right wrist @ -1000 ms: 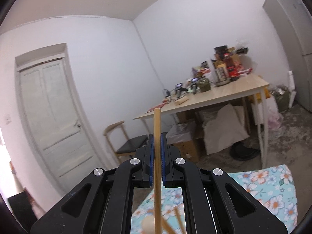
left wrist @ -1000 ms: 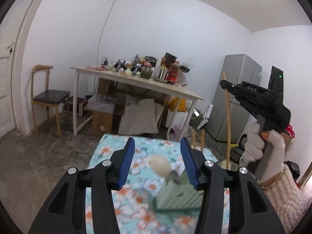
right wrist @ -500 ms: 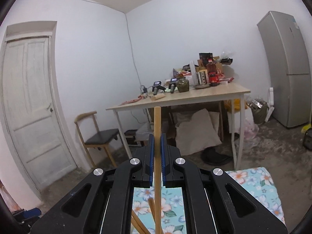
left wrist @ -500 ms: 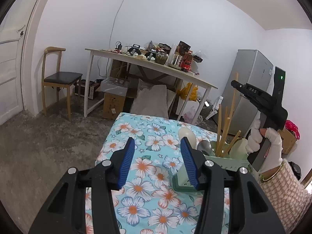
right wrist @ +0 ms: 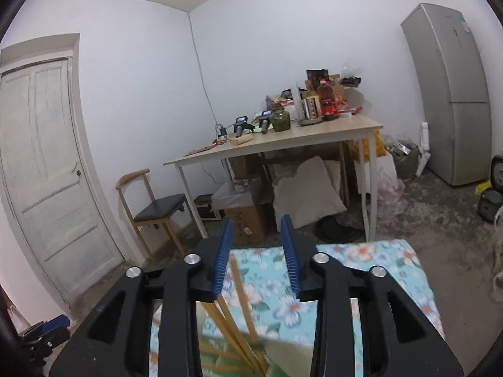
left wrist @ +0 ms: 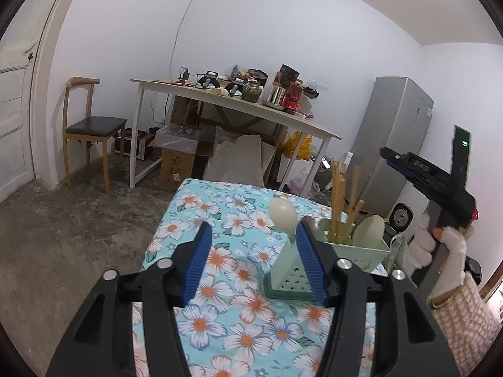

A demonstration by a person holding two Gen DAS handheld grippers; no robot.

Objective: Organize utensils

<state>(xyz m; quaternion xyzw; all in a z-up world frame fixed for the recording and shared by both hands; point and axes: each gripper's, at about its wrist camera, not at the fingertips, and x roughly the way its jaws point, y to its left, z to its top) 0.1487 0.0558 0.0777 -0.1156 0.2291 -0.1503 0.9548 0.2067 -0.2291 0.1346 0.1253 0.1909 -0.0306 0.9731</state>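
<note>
Green holder [left wrist: 355,248] holds chopsticks [left wrist: 338,201], 2 spoons [left wrist: 283,215]; both grippers [left wrist: 251,257] [right wrist: 256,253] opening, empty

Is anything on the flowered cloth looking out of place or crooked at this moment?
Nothing is spilled or damaged. The chopsticks stand in the green holder leaning at different angles, not in one neat bundle, and the pale spoon sticks up beside them.

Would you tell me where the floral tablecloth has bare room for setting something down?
The floral tablecloth is bare left of the green utensil holder and toward its far edge. The holder's corner is crowded with chopsticks and spoons.
</note>
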